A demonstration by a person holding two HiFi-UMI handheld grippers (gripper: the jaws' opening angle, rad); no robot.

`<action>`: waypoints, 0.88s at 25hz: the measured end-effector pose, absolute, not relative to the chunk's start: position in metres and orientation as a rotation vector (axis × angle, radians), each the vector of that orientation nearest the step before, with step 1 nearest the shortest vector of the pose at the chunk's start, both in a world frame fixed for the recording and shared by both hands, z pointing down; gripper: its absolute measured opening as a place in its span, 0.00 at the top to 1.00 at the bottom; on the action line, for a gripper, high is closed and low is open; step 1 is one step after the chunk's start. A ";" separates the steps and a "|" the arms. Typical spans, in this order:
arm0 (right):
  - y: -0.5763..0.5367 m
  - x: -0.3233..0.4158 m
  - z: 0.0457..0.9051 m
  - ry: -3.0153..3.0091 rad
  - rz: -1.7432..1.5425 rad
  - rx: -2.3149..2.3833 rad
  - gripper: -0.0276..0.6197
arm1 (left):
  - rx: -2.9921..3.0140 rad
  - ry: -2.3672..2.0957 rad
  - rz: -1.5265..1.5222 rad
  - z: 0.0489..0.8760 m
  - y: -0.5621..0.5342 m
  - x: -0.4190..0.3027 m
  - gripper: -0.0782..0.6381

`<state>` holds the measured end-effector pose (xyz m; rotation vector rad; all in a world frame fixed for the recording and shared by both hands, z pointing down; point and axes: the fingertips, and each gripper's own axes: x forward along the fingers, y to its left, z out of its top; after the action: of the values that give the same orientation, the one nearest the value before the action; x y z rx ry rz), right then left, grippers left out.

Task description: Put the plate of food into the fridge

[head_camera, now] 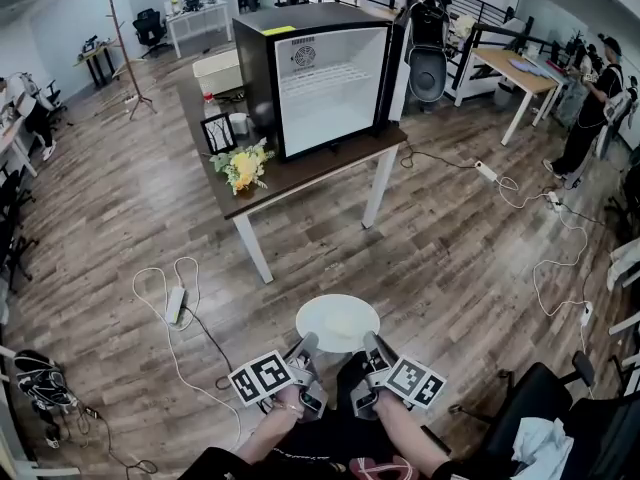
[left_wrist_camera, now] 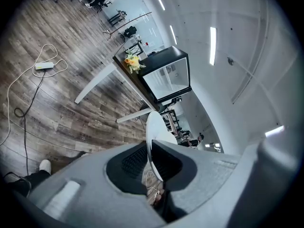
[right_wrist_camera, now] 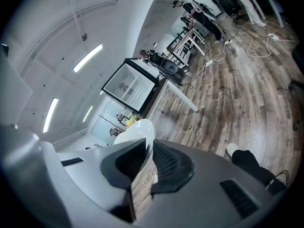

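Note:
A white plate [head_camera: 338,323] with pale food on it hangs over the wood floor, held level between my two grippers. My left gripper [head_camera: 306,346] is shut on the plate's near left rim, my right gripper [head_camera: 371,346] on its near right rim. In the left gripper view the plate [left_wrist_camera: 153,136] runs edge-on between the jaws of the left gripper [left_wrist_camera: 151,164]. The right gripper [right_wrist_camera: 146,159] clamps the plate [right_wrist_camera: 137,130] the same way. Ahead, the small black fridge [head_camera: 318,78] stands on a dark table [head_camera: 300,176], its door swung open and the white inside showing.
Yellow flowers [head_camera: 241,166] and a picture frame [head_camera: 218,133] sit on the table left of the fridge. Cables with a power strip [head_camera: 175,303] lie on the floor at left. A black chair [head_camera: 545,408] is at lower right. People stand at the far right.

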<state>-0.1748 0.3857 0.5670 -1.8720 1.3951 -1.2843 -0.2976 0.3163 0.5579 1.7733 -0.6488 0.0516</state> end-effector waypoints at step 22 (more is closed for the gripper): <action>0.238 -0.048 0.572 1.628 -1.366 -1.775 0.87 | 1.701 -0.830 -0.064 0.565 0.196 -0.183 0.84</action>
<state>-0.0476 0.2381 0.5715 -1.7747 1.6276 -1.3662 -0.1827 0.1961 0.5649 1.7011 -0.8304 -0.0641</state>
